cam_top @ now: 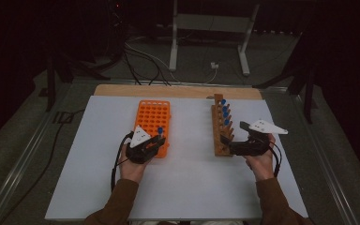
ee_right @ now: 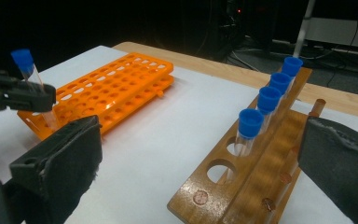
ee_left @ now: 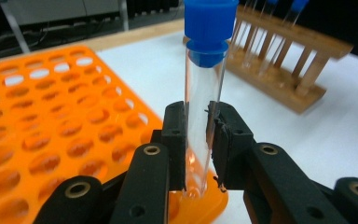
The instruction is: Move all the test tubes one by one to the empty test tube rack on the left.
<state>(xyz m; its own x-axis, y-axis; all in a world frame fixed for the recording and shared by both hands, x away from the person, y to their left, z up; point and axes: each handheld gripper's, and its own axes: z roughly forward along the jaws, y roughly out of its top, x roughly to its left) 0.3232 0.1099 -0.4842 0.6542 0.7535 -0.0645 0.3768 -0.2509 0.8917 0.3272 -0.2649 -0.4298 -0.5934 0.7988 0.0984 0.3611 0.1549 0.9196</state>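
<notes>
- Your left gripper (ee_left: 198, 140) is clamped on a clear test tube (ee_left: 200, 107) with a blue cap (ee_left: 209, 25); the pads pinch the glass wall at mid-body, and the cap stands well above the jaws.
- The tube hangs upright, its rounded bottom just below your pads, over the near corner of the orange rack (ee_left: 51, 116). I can't tell whether it has entered a hole yet.
- Your right gripper (ee_right: 200, 158) has its jaws spread wide with nothing between them. The wooden rack (ee_right: 261, 154) lies just ahead of it, with four capped tubes (ee_right: 251, 128) standing in its row and two empty holes nearest your jaws.
- Expect the tube to be light, stiff and slick, and likely brittle if it is glass. A hard squeeze risks cracking it; a loose one lets it slide down through the pads.
- Keep your hold on the bare wall below the cap, not on the cap itself, which could pull off.
- Lower it straight, so the bottom doesn't snag a hole's rim.
</notes>
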